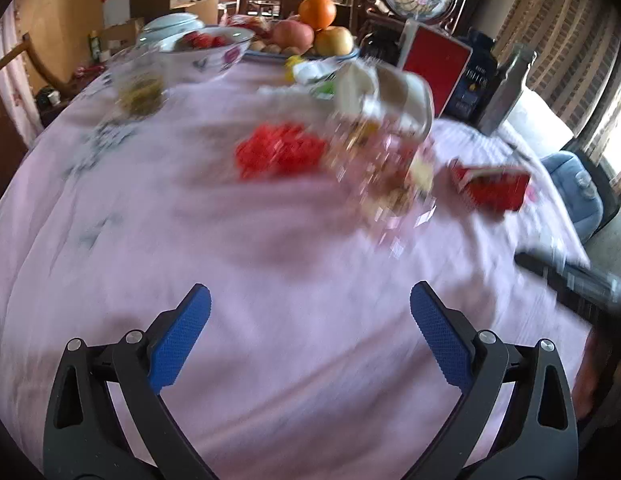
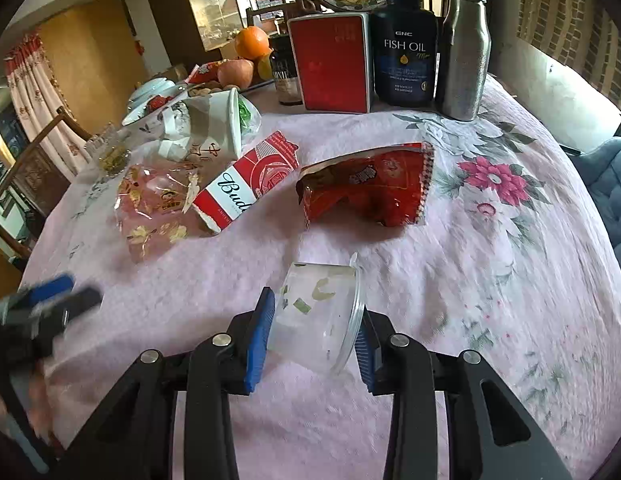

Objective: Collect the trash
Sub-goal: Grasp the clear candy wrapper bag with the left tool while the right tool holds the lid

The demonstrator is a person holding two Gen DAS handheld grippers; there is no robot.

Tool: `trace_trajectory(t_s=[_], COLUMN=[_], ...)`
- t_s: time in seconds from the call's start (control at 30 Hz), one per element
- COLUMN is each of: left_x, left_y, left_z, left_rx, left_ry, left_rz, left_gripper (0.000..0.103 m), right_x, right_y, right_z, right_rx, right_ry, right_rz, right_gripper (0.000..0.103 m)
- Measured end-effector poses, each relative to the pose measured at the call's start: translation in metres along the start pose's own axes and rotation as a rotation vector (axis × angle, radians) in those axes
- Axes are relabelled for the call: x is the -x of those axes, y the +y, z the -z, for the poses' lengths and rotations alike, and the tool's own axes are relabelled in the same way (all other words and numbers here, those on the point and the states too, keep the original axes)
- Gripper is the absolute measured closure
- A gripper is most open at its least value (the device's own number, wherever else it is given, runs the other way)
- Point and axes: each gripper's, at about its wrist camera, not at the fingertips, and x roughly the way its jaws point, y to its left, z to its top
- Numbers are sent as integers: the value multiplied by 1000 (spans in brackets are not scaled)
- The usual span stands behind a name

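Fingers (image 2: 260,340) of our right gripper (image 2: 310,340) are clamped on a clear plastic cup (image 2: 316,314), held on its side just above the pink floral tablecloth (image 2: 490,280). Our left gripper (image 1: 310,336) has its blue pads spread wide with nothing between them; its view is blurred.

Beyond the cup, in order of nearness:
- red snack bag (image 2: 370,184), torn open, straight ahead;
- Budweiser carton scrap (image 2: 246,184), left of the bag;
- clear gold-printed wrapper (image 2: 154,204), touching the carton;
- paper cup (image 2: 214,128), tipped over, behind the carton.

Further back from the cup: red box (image 2: 330,64), fish oil bottle (image 2: 404,48), steel flask (image 2: 464,48), fruit (image 2: 246,56).
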Motion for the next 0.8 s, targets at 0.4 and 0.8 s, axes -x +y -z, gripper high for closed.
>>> trace_trajectory(t_s=[0.4, 0.8], left_x=[-44, -46], left_y=[-8, -6], left_z=[-59, -45], left_rx=[123, 103], left_ry=[59, 89], left_rz=[76, 35], left_gripper=[42, 89], right_x=[5, 14], right_y=[-7, -7], right_z=[8, 11], right_rx=[4, -11], right_ry=[-12, -29], right_rz=[-57, -76], right_gripper=[66, 66])
